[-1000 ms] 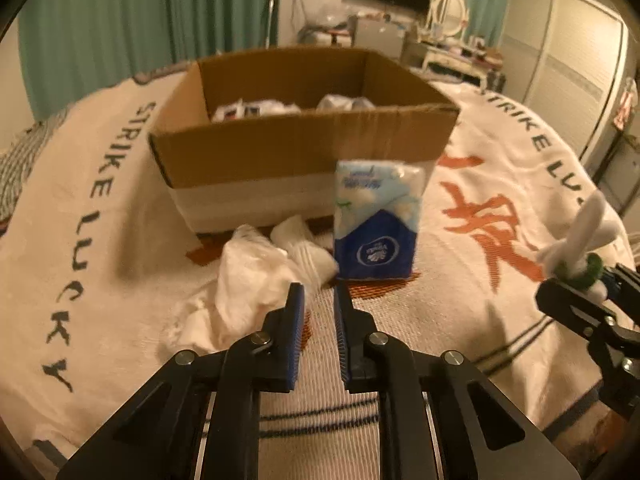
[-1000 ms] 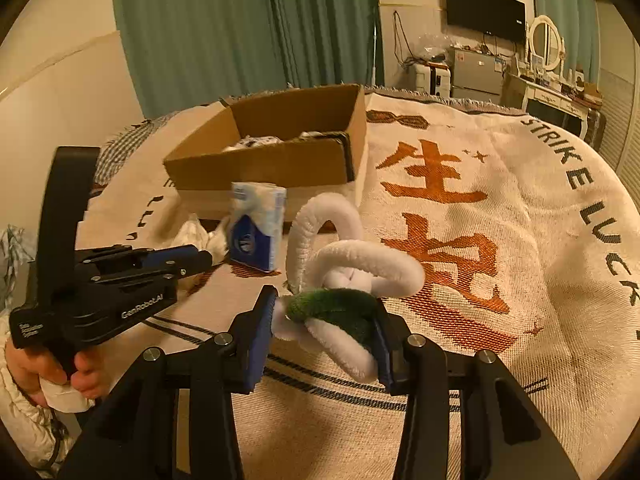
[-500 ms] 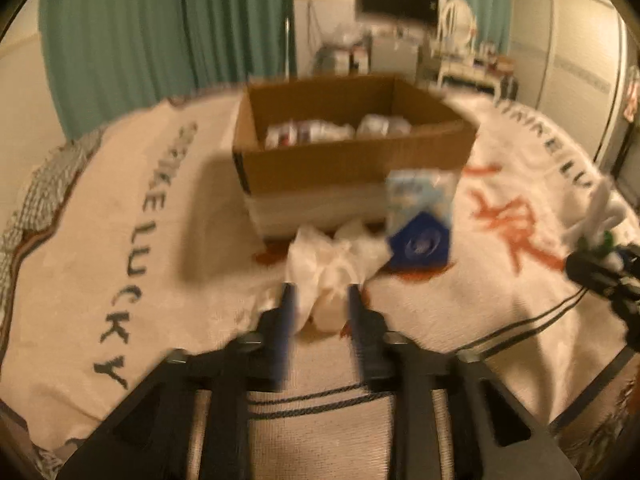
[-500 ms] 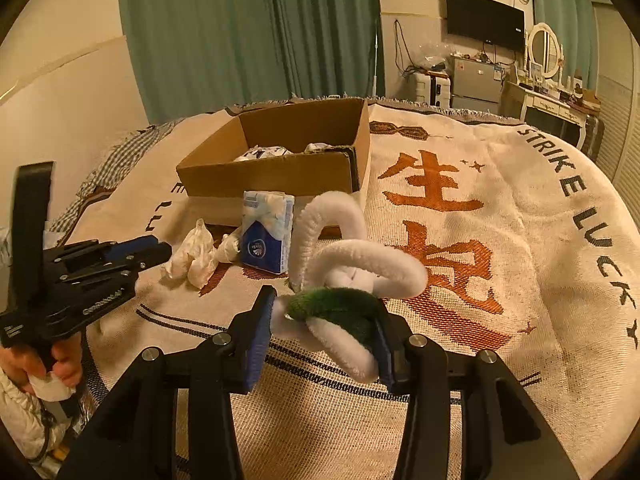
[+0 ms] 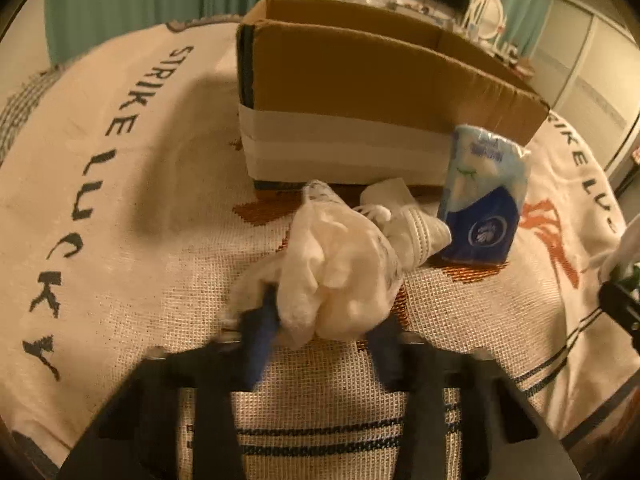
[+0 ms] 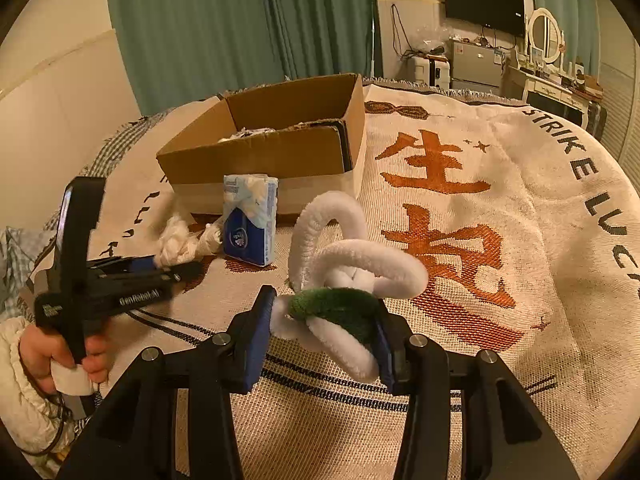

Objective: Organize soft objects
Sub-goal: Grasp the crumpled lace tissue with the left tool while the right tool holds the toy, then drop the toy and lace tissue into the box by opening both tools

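your left gripper [image 5: 324, 332] is closing its jaws around a crumpled white cloth bundle [image 5: 340, 268] that lies on the woven blanket [image 5: 120, 208] just in front of the cardboard box [image 5: 360, 80]; the cloth bulges between the blue pads, which already press into its sides. your right gripper [image 6: 324, 344] hangs above the blanket, pinching a white plush toy with a green band [image 6: 348, 276] whose loops stand up beyond the fingertips. a blue tissue pack [image 5: 484, 204] stands upright against the box's front wall, touching the far end of a second white bundle [image 5: 416, 232] that lies against the first. the box, seen from the right wrist view, already holds a few pale items. risks from here: the cloth is loose and folded, so the pads may catch only an outer layer and the rest may trail or slip free as you lift; the neighbouring bundle lies against it and could be dragged along, tipping the tissue pack; a trailing tail could snag on the box's near wall if you carry it over too low. the plush toy is held only at its base, so a sharp swing could work it out of the pads.
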